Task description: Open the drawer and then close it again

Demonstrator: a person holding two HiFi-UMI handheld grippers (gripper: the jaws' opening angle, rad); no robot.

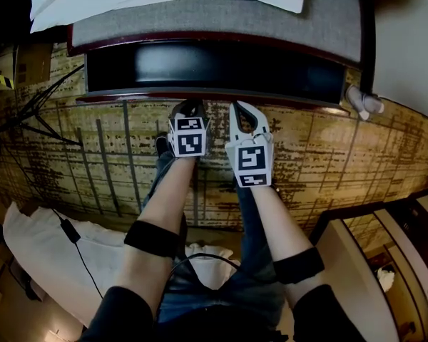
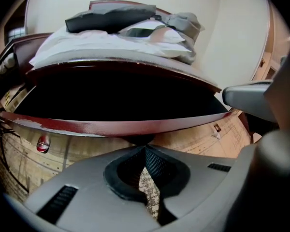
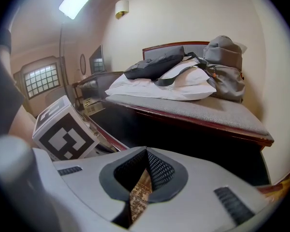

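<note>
Jaws of the left gripper point(image 1: 189, 107) and the right gripper point(image 1: 242, 109) are pressed together on nothing, with the pulled-out under-bed drawer point(image 1: 128, 97) just ahead of their tips. The closing step seems to be in hand. Next, both tips should meet the front rail squarely and push it under the bed point(image 1: 214, 20).

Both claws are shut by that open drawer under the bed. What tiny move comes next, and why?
Probably push both forward against the red front: the drawer stands open, dark inside, and the left claw and right claw are shut, empty, right at it.
</note>
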